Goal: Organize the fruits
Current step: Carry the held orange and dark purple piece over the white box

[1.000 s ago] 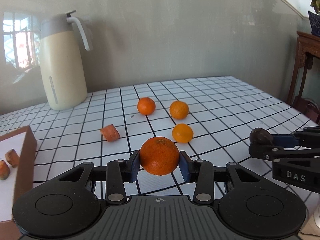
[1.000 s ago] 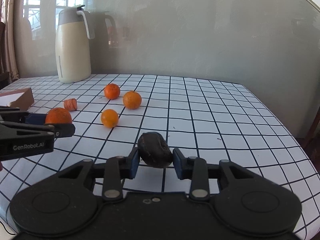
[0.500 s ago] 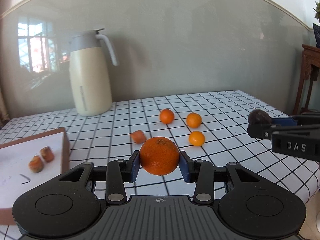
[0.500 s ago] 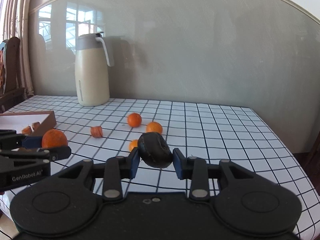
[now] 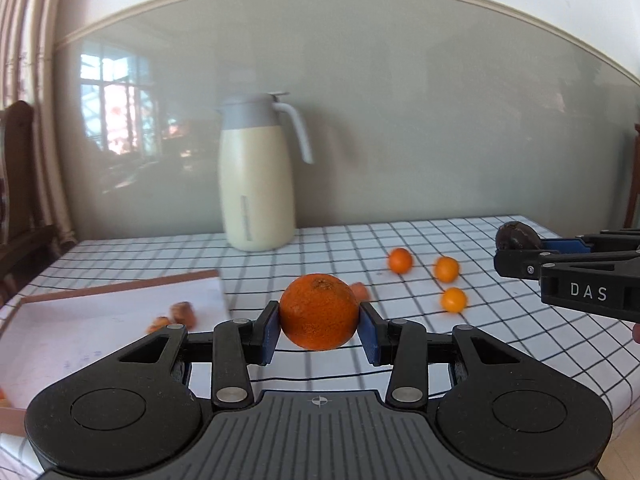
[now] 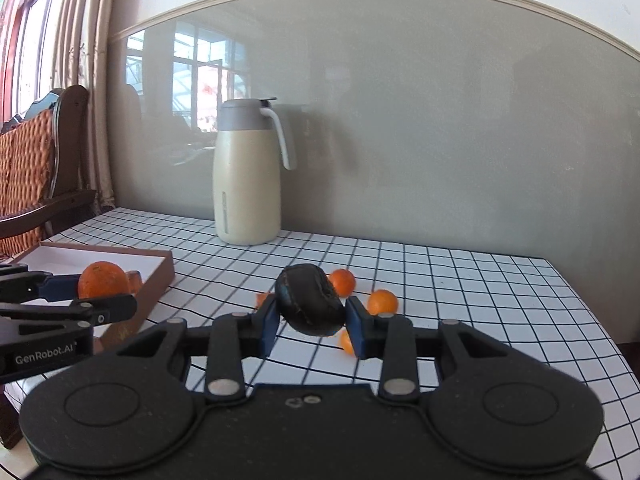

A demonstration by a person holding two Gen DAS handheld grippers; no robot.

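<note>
Both grippers have risen off the checked table point(image 5: 500, 344) since a second ago. Left gripper point(image 5: 319, 330), frame centre, clamps an orange point(image 5: 319, 311); right gripper point(image 6: 311, 322) pinches a dark fruit point(image 6: 310, 299). Shallow box point(image 6: 160, 276) sits lower left.

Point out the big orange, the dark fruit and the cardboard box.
big orange point(image 5: 319, 311), left wrist view, middle of its peel.
dark fruit point(image 6: 310, 299), right wrist view, centre of its wrinkled skin.
cardboard box point(image 6: 158, 280), right wrist view, its brown side wall.

Black tool point(image 5: 319, 334), blue pads point(image 5: 270, 334)
</note>
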